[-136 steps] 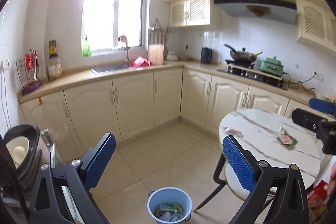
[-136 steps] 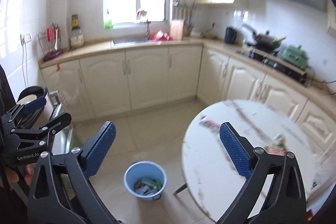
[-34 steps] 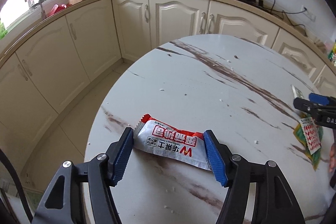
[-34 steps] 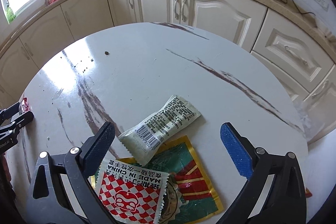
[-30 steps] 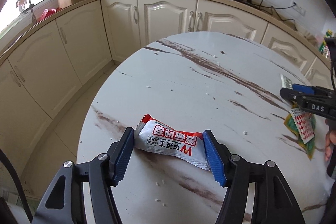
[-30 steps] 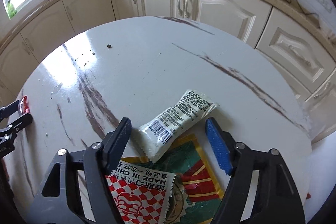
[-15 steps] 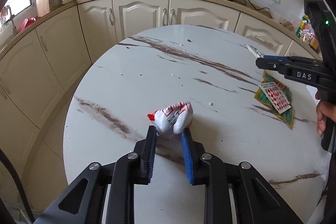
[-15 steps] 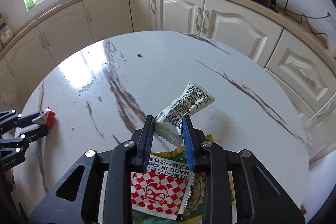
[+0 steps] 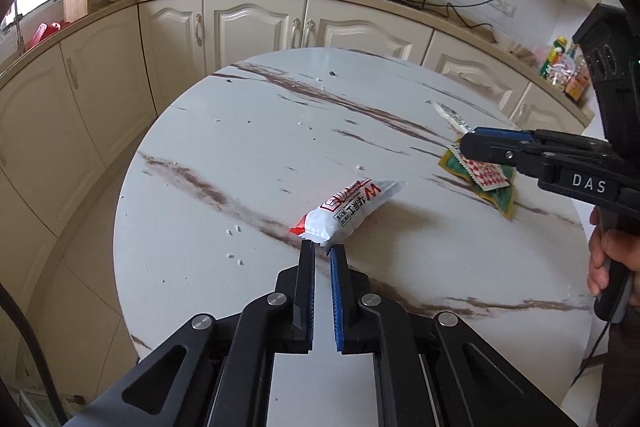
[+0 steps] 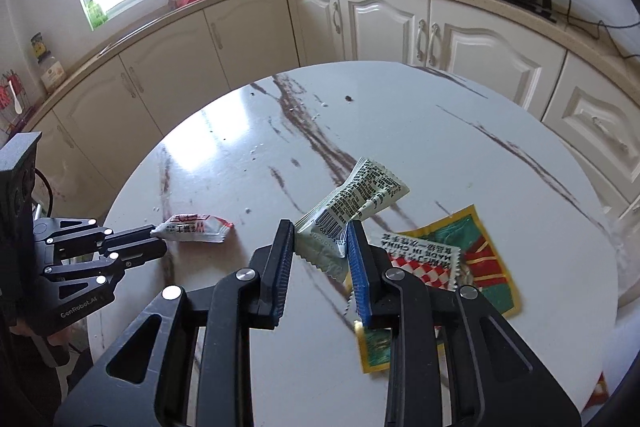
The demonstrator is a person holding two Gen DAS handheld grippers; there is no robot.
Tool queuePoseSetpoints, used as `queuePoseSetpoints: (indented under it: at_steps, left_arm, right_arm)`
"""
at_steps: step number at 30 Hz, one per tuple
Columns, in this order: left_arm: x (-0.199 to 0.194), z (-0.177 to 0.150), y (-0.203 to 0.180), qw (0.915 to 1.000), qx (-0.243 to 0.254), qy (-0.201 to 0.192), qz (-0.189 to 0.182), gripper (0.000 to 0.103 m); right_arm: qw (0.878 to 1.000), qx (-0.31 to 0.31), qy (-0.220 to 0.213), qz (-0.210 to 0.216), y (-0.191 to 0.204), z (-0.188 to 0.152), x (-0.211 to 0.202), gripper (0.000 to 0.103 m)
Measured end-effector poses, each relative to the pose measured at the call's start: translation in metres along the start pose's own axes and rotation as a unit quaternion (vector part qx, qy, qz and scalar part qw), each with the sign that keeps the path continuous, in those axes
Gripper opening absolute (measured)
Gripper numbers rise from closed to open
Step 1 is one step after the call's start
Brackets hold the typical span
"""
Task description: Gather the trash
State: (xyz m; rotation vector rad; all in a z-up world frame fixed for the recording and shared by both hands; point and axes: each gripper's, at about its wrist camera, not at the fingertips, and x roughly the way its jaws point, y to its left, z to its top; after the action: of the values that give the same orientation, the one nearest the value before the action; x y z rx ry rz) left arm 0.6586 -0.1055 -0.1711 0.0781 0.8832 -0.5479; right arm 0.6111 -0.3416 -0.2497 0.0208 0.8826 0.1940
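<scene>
Left wrist view shows the left gripper (image 9: 322,253) jaws clamped on the end of a light, soft white wrapper (image 9: 349,211), raised just above the table (image 9: 248,147).

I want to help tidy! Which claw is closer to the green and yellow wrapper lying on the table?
Right. The right claw, pinching a pale barcode packet, hangs just above the flat green and yellow wrapper; the left claw sits across the round marble table.
</scene>
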Motion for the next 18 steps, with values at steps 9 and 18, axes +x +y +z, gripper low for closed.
queuePoseSetpoints:
  at_steps: [9, 18]
  left_arm:
    - [-0.032, -0.029, -0.015, 0.9980, 0.054, 0.009, 0.031, 0.017]
    - [-0.024, -0.020, -0.027, 0.9973, 0.070, -0.004, 0.022, 0.058]
  right_arm:
    - [1.000, 0.000, 0.004, 0.025, 0.025, -0.019, -0.006, 0.026]
    - [0.999, 0.007, 0.006, 0.037, 0.036, -0.024, -0.005, 0.026]
